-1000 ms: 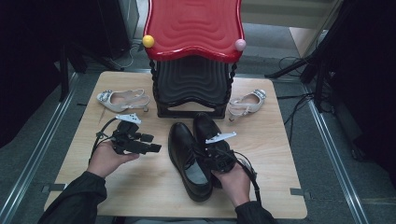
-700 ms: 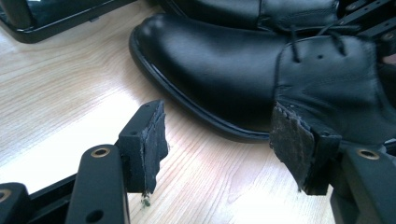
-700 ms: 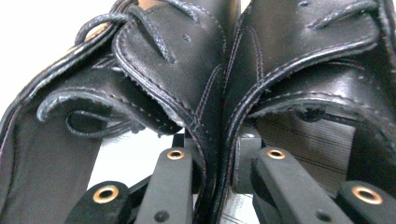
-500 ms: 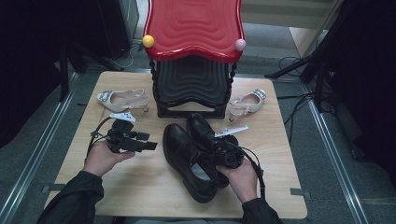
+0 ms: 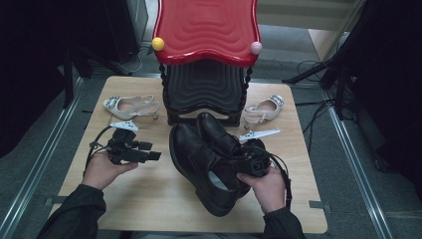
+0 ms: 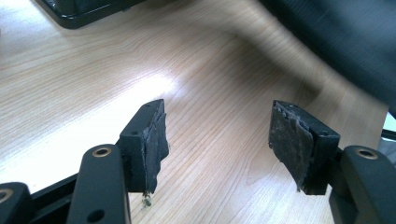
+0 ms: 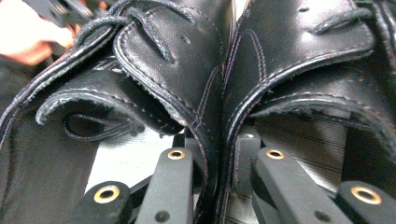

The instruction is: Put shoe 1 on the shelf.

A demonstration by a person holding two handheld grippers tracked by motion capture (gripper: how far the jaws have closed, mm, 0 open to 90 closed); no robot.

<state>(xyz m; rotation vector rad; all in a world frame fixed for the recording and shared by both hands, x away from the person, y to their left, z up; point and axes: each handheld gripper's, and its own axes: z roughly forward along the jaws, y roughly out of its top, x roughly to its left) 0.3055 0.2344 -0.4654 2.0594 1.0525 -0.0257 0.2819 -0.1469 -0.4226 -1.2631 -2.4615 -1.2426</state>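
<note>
**A:** How do the jaws of the right gripper [image 5: 245,160] stand?

**B:** Narrow. They have just been closing, and they now clamp the inner side walls of both black shoes [image 7: 219,93] together, one jaw inside each shoe opening, as the right gripper view shows.

**A:** And where are the shoes?

**B:** In the high view the pair [image 5: 209,159] sits side by side at the middle of the bench [image 5: 149,199], slightly toward its right edge, heels toward the near edge, toes pointing at the black base of the red stool [image 5: 206,30] at the far edge. The right hand [image 5: 268,186] holds its gripper just behind the heels.

**A:** The left gripper [image 5: 132,149]?

**B:** Its jaws stand wide with nothing between the pads [image 6: 152,140]; bare wood lies below them. The left hand [image 5: 102,169] holds it toward the left edge, apart from the shoes.

**A:** Anything else on the bench?

**B:** A pale heeled sandal [image 5: 130,105] near the far left corner, and another pale sandal [image 5: 263,110] near the far right corner, one either side of the stool.
</note>
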